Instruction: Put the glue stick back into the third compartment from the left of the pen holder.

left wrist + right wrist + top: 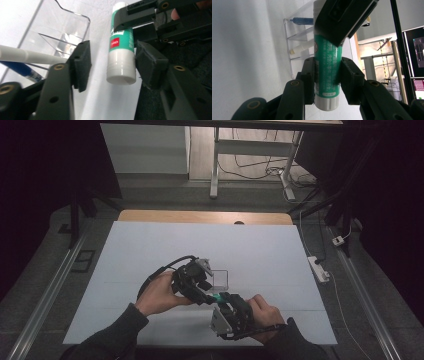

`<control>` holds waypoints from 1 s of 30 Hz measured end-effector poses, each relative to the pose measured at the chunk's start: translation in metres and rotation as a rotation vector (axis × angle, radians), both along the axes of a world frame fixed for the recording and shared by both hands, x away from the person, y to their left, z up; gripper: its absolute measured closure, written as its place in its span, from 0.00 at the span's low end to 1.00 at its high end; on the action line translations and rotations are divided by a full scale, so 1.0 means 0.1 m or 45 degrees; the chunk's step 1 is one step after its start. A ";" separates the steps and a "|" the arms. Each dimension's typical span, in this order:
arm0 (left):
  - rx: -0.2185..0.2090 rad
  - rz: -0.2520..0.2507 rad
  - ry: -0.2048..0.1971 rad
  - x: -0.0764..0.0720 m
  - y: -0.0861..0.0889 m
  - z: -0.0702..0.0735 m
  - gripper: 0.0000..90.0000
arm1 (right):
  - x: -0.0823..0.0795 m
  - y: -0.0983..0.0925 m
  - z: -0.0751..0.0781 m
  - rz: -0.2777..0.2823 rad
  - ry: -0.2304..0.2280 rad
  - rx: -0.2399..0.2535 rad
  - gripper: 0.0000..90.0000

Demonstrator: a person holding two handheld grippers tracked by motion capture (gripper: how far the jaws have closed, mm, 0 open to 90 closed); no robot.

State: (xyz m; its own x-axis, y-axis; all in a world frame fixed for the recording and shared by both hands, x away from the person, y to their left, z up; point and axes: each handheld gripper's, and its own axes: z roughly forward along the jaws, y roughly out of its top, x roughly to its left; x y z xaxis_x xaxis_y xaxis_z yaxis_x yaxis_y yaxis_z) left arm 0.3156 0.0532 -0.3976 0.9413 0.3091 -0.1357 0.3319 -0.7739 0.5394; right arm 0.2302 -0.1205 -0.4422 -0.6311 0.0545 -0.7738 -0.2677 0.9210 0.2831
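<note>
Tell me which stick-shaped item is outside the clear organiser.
The green-and-white glue stick, held by the right gripper. The white pen and blue pen lie inside the clear plastic organiser.

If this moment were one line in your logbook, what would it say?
right gripper: shut on glue stick | left gripper: open around its white end | clear organizer: holds pens | table sheet: white

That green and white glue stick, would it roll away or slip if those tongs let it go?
The green and white glue stick is a smooth round cylinder, so it would probably roll on the flat white table. Its glossy plastic looks slippery, though the right tongs clamp its sides squarely. It seems stiff.
</note>
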 end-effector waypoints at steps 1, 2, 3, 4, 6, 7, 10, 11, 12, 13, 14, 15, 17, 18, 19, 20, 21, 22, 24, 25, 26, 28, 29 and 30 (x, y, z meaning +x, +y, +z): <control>-0.012 0.007 -0.018 -0.01 0.02 0.00 0.47 | 0.00 0.00 0.00 -0.004 0.006 -0.002 0.73; -0.026 0.012 -0.037 -0.02 0.04 0.01 0.45 | 0.01 0.00 0.01 -0.001 0.011 -0.003 0.73; -0.033 0.014 -0.047 -0.02 0.05 0.01 0.43 | 0.01 -0.01 0.01 0.000 0.017 -0.003 0.73; -0.045 0.020 -0.063 -0.03 0.07 0.02 0.41 | 0.01 -0.01 0.01 -0.006 0.025 -0.001 0.73; -0.063 0.030 -0.079 -0.04 0.10 0.02 0.37 | 0.02 -0.02 0.01 -0.012 0.031 -0.002 0.73; -0.075 0.038 -0.091 -0.04 0.11 0.02 0.35 | 0.03 -0.02 0.01 -0.011 0.037 0.010 0.73; -0.096 0.050 -0.107 -0.05 0.15 0.02 0.29 | 0.05 -0.04 0.02 -0.024 0.054 0.019 0.73; -0.106 0.060 -0.118 -0.05 0.18 0.01 0.28 | 0.05 -0.04 0.02 -0.028 0.063 0.025 0.73; -0.110 0.071 -0.128 -0.06 0.19 0.01 0.26 | 0.06 -0.05 0.02 -0.032 0.074 0.029 0.73; -0.114 0.085 -0.134 -0.06 0.21 0.00 0.24 | 0.06 -0.05 0.03 -0.036 0.077 0.021 0.73; -0.111 0.097 -0.140 -0.07 0.23 0.00 0.23 | 0.06 -0.06 0.03 -0.040 0.083 0.027 0.73; -0.111 0.102 -0.140 -0.07 0.25 0.00 0.23 | 0.07 -0.06 0.04 -0.045 0.091 0.028 0.73; -0.117 0.116 -0.137 -0.08 0.29 -0.01 0.20 | 0.08 -0.07 0.04 -0.044 0.101 0.038 0.73; -0.127 0.124 -0.130 -0.08 0.32 -0.02 0.19 | 0.08 -0.07 0.04 -0.060 0.110 0.058 0.73; -0.141 0.138 -0.123 -0.09 0.34 -0.03 0.19 | 0.09 -0.08 0.05 -0.059 0.116 0.059 0.73; -0.142 0.136 -0.120 -0.09 0.36 -0.03 0.17 | 0.10 -0.09 0.05 -0.059 0.126 0.069 0.73; -0.147 0.139 -0.117 -0.10 0.38 -0.04 0.16 | 0.11 -0.09 0.05 -0.061 0.128 0.073 0.73; -0.147 0.144 -0.121 -0.10 0.40 -0.04 0.14 | 0.11 -0.10 0.06 -0.066 0.135 0.074 0.73; -0.156 0.144 -0.123 -0.12 0.43 -0.05 0.11 | 0.12 -0.10 0.06 -0.073 0.157 0.089 0.73; -0.162 0.140 -0.121 -0.13 0.44 -0.06 0.09 | 0.13 -0.11 0.07 -0.062 0.152 0.084 0.73; -0.175 0.151 -0.120 -0.14 0.46 -0.07 0.07 | 0.13 -0.11 0.07 -0.076 0.160 0.094 0.73; -0.177 0.159 -0.122 -0.15 0.50 -0.08 0.05 | 0.14 -0.12 0.08 -0.079 0.174 0.105 0.73; -0.190 0.171 -0.122 -0.16 0.52 -0.09 0.04 | 0.15 -0.13 0.08 -0.077 0.180 0.110 0.73; -0.195 0.179 -0.122 -0.16 0.54 -0.09 0.02 | 0.16 -0.13 0.09 -0.083 0.190 0.128 0.73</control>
State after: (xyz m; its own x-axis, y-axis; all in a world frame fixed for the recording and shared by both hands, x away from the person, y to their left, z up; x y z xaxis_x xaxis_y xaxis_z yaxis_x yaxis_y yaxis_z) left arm 0.2995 0.1069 -0.4071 0.9014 0.4206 -0.1030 0.3721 -0.6305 0.6812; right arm 0.2460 -0.1338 -0.4335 -0.7313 0.1711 -0.6603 -0.1565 0.9001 0.4066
